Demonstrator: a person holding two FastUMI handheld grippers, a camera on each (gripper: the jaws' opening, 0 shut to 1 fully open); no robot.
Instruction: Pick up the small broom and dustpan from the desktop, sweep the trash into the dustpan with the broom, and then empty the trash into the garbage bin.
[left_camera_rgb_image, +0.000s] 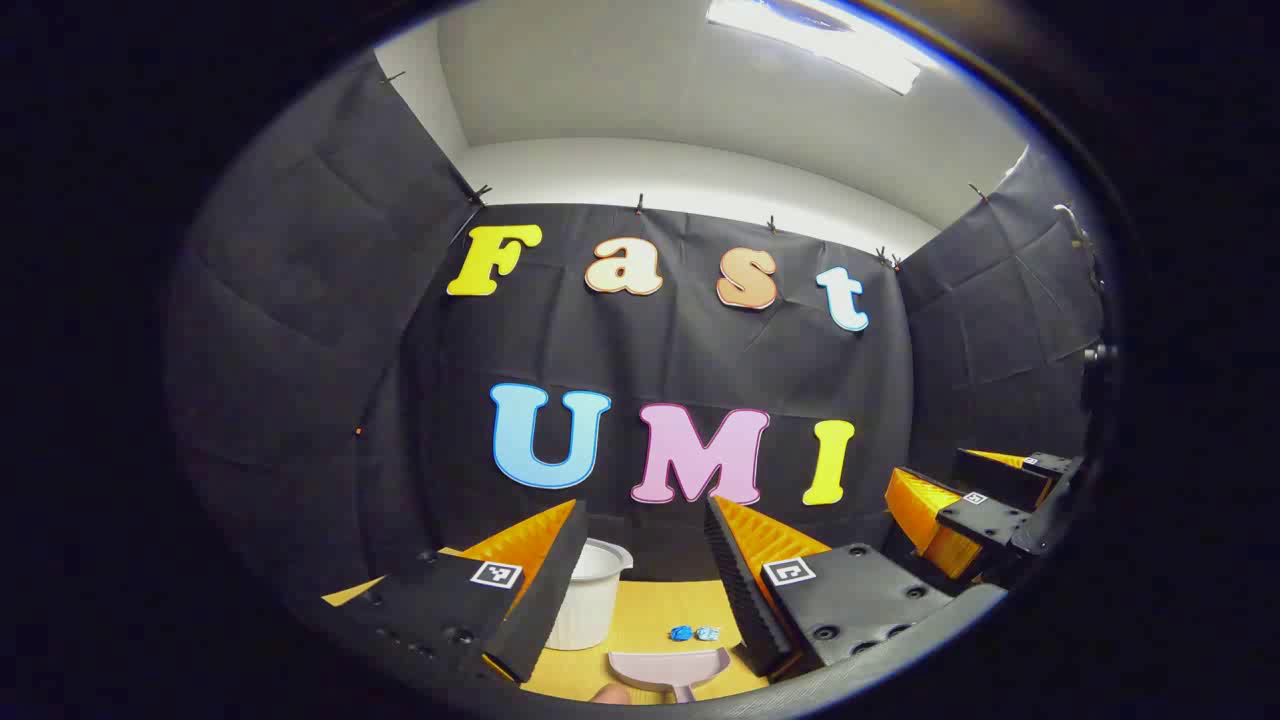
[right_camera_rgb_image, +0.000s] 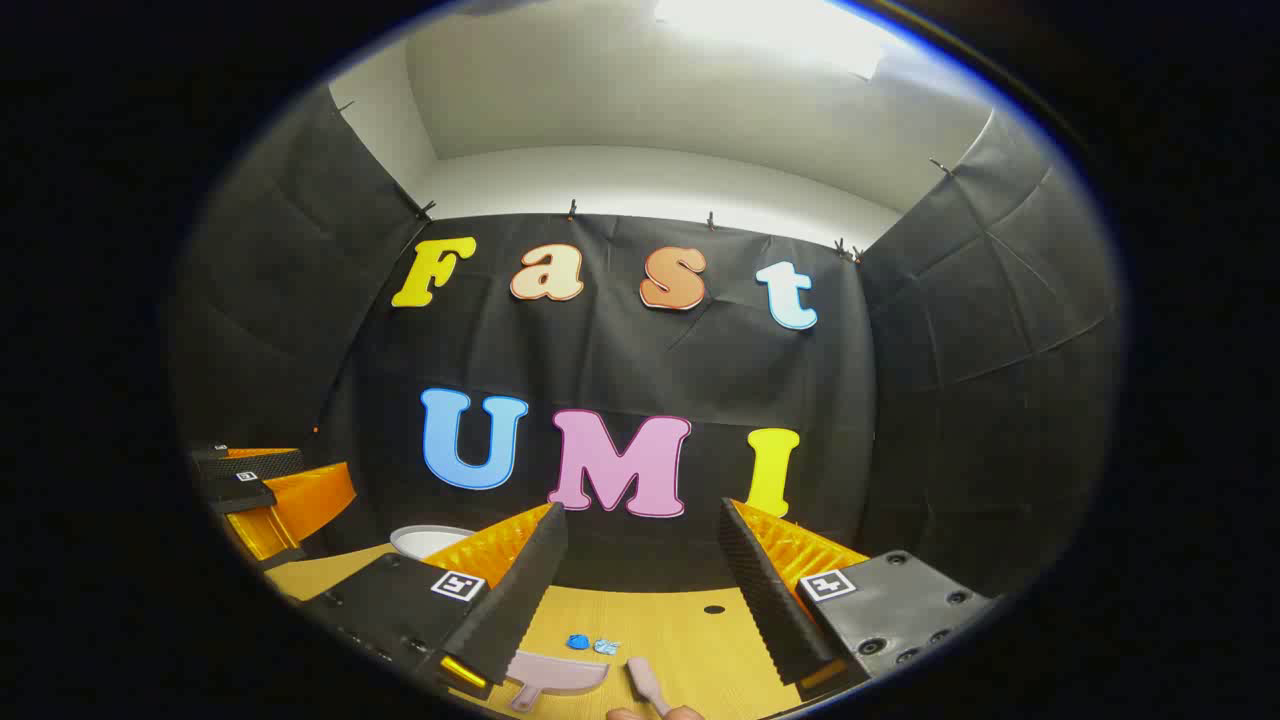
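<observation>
A pale pink dustpan (left_camera_rgb_image: 668, 668) lies on the yellow wooden desktop (left_camera_rgb_image: 640, 610) low in the left gripper view, its handle toward me. Two small blue paper scraps (left_camera_rgb_image: 693, 632) lie just beyond it. My left gripper (left_camera_rgb_image: 645, 520) hangs open above them, holding nothing. In the right gripper view the dustpan (right_camera_rgb_image: 556, 675) sits at the bottom left, the scraps (right_camera_rgb_image: 590, 643) behind it, and the pink small broom (right_camera_rgb_image: 647, 686) lies to its right. My right gripper (right_camera_rgb_image: 642, 520) is open and empty above the desk.
A white garbage bin (left_camera_rgb_image: 592, 592) stands on the desk behind my left finger, seen as a white rim (right_camera_rgb_image: 430, 540) in the right gripper view. A small dark hole (right_camera_rgb_image: 714, 609) marks the desktop. The other gripper (left_camera_rgb_image: 985, 505) hovers at the right.
</observation>
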